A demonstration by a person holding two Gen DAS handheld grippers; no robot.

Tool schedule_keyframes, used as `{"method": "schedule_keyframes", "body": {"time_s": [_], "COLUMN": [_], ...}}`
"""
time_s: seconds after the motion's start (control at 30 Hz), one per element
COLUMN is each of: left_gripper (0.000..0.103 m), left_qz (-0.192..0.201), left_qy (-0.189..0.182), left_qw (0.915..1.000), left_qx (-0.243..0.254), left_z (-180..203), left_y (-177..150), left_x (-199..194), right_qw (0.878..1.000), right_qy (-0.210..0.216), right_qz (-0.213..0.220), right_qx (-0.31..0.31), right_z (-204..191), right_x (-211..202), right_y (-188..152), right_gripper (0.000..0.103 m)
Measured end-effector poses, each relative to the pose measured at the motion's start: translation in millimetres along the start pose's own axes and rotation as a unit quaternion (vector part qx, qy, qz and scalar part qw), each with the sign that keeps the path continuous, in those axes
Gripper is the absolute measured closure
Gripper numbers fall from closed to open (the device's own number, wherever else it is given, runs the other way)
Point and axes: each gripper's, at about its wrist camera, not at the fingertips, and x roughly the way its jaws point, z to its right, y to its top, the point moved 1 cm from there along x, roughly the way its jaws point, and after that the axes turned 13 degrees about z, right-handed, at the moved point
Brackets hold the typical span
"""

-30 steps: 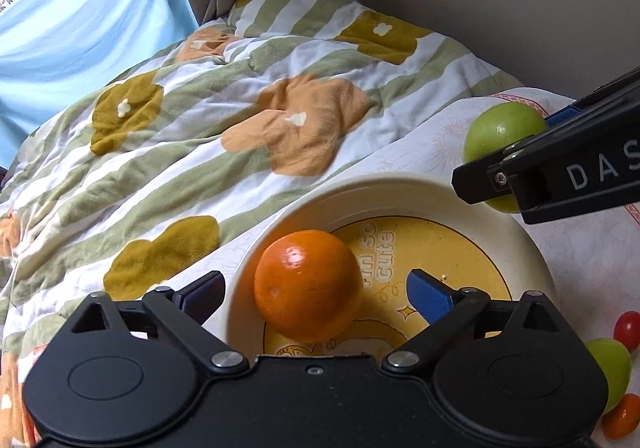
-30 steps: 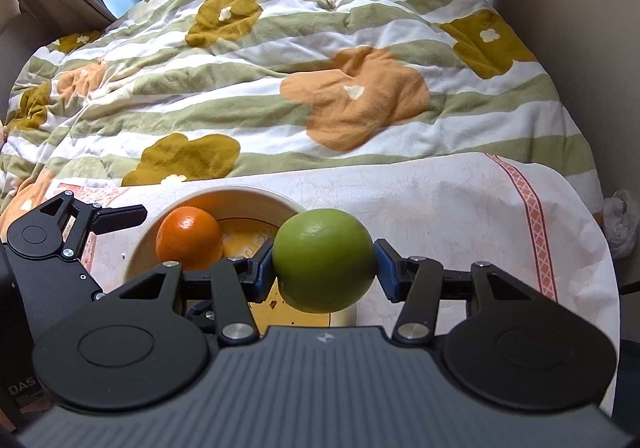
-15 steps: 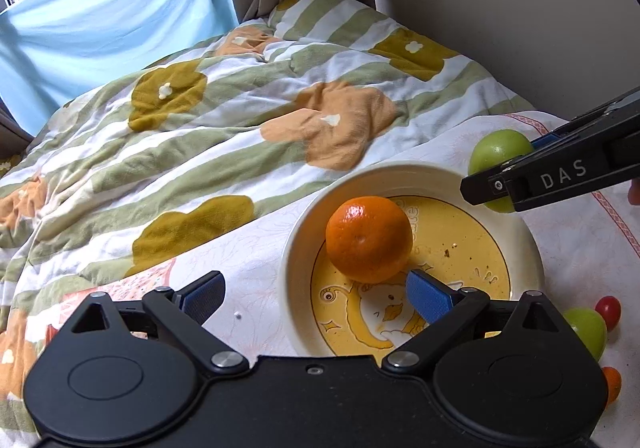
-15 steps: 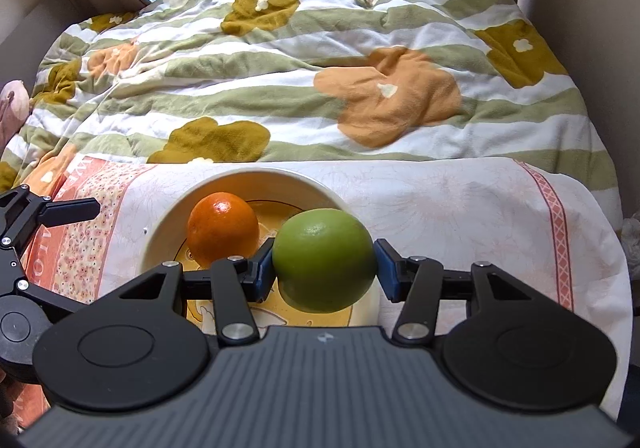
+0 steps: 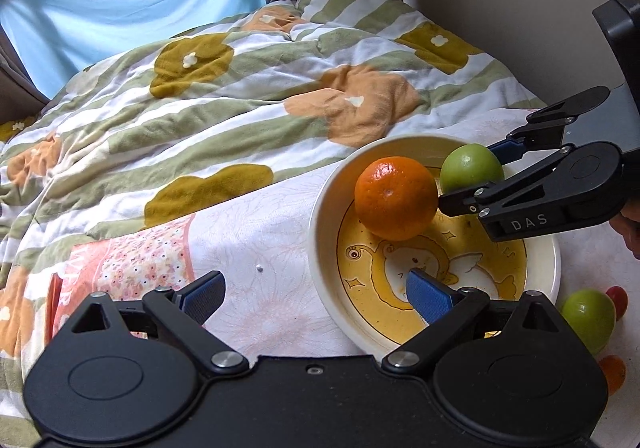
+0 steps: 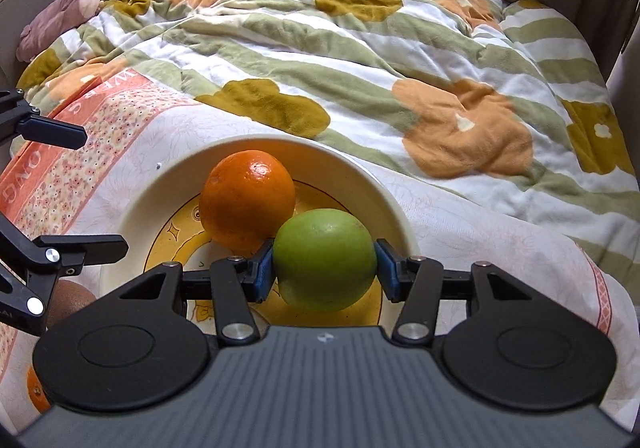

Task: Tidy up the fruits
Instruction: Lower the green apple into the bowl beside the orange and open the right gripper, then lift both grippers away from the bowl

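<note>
A green fruit (image 6: 325, 265) is clenched in the right tool (image 6: 325, 268) over the plate (image 6: 384, 192), just beside the orange (image 6: 247, 198) lying in it. The left tool (image 5: 316, 290) is spread, empty, at the plate's near rim. Placing is judged underway; next, lowering and release are called for.

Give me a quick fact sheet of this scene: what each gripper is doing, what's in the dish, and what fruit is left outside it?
left gripper: open, empty, near the plate's edge
right gripper: shut on the green fruit, over the plate
plate: cream rim, yellow cartoon centre, on a patterned cloth
in plate: one orange
green fruit and orange: close together; contact unclear
outside plate: second green fruit, small red fruit, small orange fruit
background: striped flowered quilt
</note>
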Motion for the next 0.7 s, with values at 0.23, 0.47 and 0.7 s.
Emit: {"method": "schedule_keyframes", "body": {"time_s": [0.23, 0.47, 0.7], "left_gripper": [0.004, 0.004, 0.004], "left_qz": [0.0, 0.001, 0.009], "left_qy": [0.005, 0.011, 0.032], "left_qw": [1.0, 0.9998, 0.9993], "left_qx": [-0.001, -0.014, -0.016], "left_z": [-0.2, 1.5, 4.8], "left_y": [-1.2, -5.6, -3.5], "left_x": [-4.1, -14.2, -28.4], "right_qw": [0.999, 1.0, 0.999], "right_qy": [-0.011, -0.007, -0.007], "right_qz": [0.007, 0.015, 0.033], "right_qx": [-0.048, -0.025, -0.027], "right_z": [-8.1, -4.6, -4.7], "right_x": [0.4, -13.4, -35.9], "right_y": [-0.5, -6.2, -5.0], "right_gripper": [0.032, 0.0, 0.0]}}
